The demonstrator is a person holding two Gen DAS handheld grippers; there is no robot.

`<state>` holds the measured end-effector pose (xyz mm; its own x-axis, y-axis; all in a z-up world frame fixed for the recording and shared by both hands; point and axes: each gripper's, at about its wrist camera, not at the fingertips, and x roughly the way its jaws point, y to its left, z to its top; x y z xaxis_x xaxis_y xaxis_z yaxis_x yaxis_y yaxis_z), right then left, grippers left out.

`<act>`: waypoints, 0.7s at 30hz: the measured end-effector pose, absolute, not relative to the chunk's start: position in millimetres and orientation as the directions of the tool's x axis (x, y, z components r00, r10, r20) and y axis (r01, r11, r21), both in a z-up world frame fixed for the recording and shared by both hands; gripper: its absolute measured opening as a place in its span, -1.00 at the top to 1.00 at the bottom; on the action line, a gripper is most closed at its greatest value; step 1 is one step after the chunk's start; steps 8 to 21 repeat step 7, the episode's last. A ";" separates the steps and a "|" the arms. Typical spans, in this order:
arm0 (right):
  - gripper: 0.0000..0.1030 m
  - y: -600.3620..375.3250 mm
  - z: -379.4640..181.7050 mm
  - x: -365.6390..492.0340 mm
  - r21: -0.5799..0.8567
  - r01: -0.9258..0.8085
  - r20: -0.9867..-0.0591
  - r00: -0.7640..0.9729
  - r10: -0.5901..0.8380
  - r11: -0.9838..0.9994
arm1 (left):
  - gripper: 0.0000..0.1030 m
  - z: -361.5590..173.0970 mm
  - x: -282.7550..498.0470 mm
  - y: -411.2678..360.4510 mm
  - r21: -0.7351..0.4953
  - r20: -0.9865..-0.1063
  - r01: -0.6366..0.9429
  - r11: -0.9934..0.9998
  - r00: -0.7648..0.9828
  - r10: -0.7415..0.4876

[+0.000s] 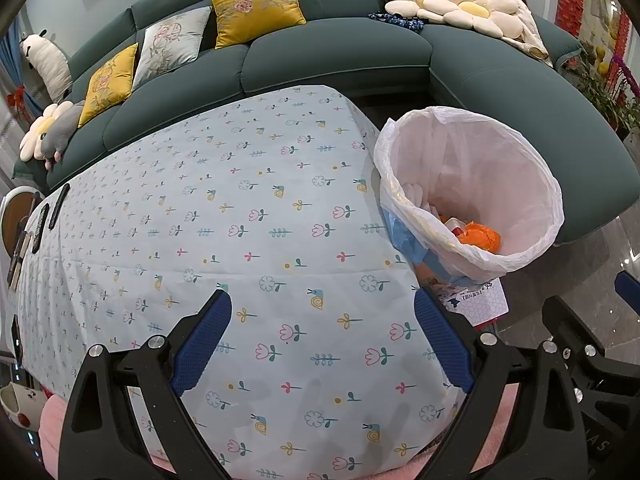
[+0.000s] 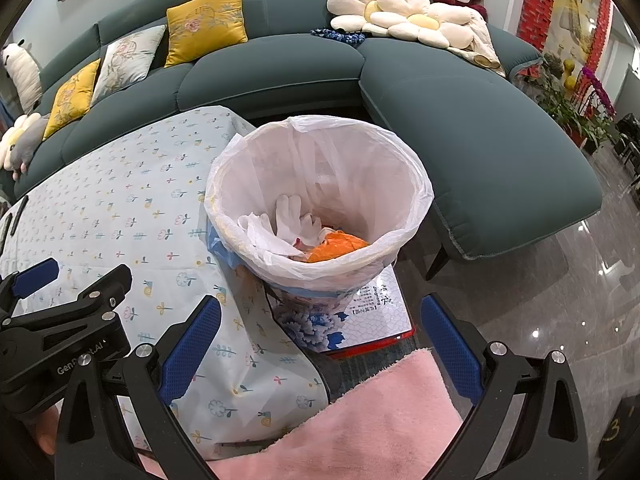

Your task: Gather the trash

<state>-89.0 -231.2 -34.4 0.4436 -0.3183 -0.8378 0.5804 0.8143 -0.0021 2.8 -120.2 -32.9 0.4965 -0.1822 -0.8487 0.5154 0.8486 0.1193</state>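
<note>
A trash bin with a white plastic liner (image 1: 532, 184) (image 2: 404, 168) stands at the right end of the table. Inside lie an orange wrapper (image 1: 480, 236) (image 2: 338, 246) and white gloves (image 2: 294, 216). My left gripper (image 1: 322, 340) is open and empty above the flowered tablecloth (image 1: 224, 208), left of the bin. My right gripper (image 2: 320, 354) is open and empty, in front of the bin and below its rim. The left gripper also shows at the left edge of the right wrist view (image 2: 60, 308).
The bin stands on a blue-and-white printed box (image 2: 360, 316) (image 1: 478, 300). A green sofa (image 2: 460, 120) with cushions curves behind the table and to the right. Dark remotes (image 1: 50, 216) lie at the table's far left end. Pink cloth (image 2: 360, 420) is near me. Glossy floor lies right.
</note>
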 end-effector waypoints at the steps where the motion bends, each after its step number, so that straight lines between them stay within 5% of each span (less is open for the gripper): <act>1: -0.87 -231.3 -34.4 -89.0 -0.002 0.581 -0.838 0.443 -0.318 0.814 | -0.72 -33.8 2.9 -120.2 0.122 -0.849 0.516 0.848 0.497 -0.180; 21: -0.87 -231.7 -38.1 -93.4 0.000 0.596 -0.842 0.434 -0.322 0.803 | -0.72 -39.6 3.5 -118.1 0.130 -0.843 0.536 0.834 0.502 -0.192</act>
